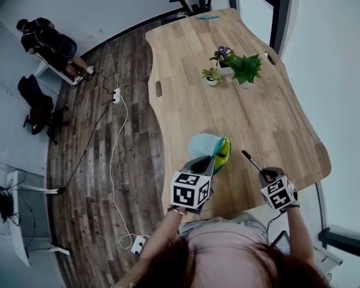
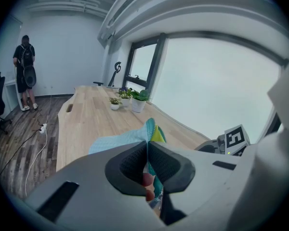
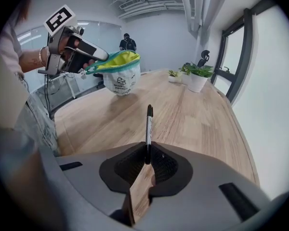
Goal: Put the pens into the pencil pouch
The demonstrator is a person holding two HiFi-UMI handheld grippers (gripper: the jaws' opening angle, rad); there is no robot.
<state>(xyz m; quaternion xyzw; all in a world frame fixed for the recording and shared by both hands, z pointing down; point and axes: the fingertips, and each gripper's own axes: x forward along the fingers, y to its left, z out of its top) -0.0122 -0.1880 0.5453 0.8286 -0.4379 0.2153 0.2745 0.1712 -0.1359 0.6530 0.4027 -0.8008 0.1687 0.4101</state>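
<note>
A light blue pencil pouch [image 1: 209, 147] with a yellow-green lining hangs above the table's near edge, its mouth open. My left gripper [image 1: 205, 164] is shut on the pouch's rim [image 2: 149, 134]. In the right gripper view the pouch [image 3: 119, 75] hangs at upper left under the left gripper [image 3: 94, 57]. My right gripper [image 1: 259, 173] is shut on a black pen [image 1: 251, 159], whose free end points away toward the pouch side. The pen [image 3: 148, 129] sticks straight out from between the right jaws, over the wooden table [image 3: 192, 114].
Potted plants [image 1: 235, 66] stand at the middle of the table's far half. A small blue thing [image 1: 207, 17] lies at the far end. A person [image 1: 43, 39] sits far left beside chairs; cables and a power strip [image 1: 116, 95] lie on the floor.
</note>
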